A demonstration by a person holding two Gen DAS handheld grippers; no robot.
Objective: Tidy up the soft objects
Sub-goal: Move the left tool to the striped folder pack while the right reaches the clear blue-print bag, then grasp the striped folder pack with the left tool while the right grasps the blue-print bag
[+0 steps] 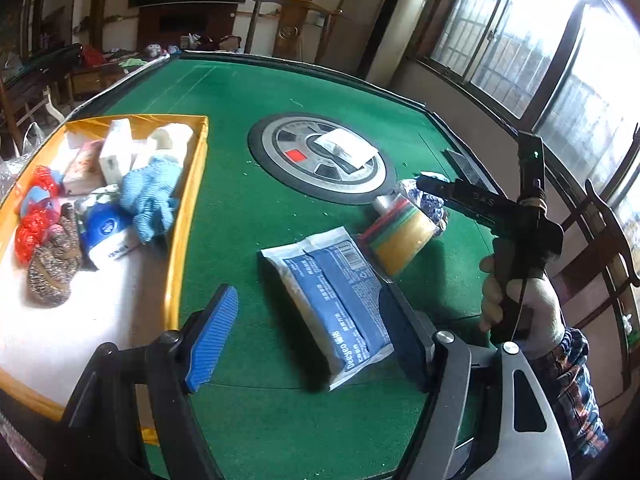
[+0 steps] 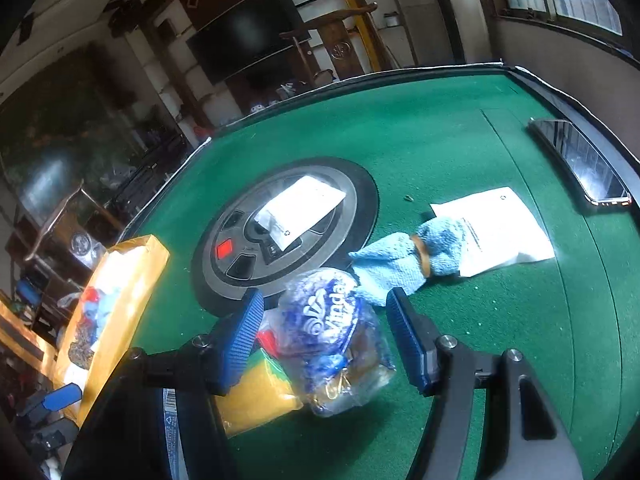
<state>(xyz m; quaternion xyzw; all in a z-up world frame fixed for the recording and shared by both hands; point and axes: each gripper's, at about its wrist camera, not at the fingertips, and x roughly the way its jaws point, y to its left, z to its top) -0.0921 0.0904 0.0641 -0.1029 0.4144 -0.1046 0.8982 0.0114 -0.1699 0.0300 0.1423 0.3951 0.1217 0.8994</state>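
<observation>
Left claw (image 1: 308, 336) wide, empty, above blue wipes pack (image 1: 340, 300) on green worktop (image 1: 248, 92); right claw (image 2: 326, 340) wide, straddling Vinda tissue bag (image 2: 332, 332), pads clear.

A blue-and-white tissue pack (image 1: 336, 304) lies flat on green felt; beside it a bagged sponge stack (image 1: 404, 236); a blue cloth (image 2: 404, 260) lies crumpled.

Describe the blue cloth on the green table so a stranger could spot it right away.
Start at the round grey disc in the middle of the green table. Just right of it lies a light blue cloth, partly on a white paper sheet. Unlike its neighbours, it is cinched by a brown band.
</observation>
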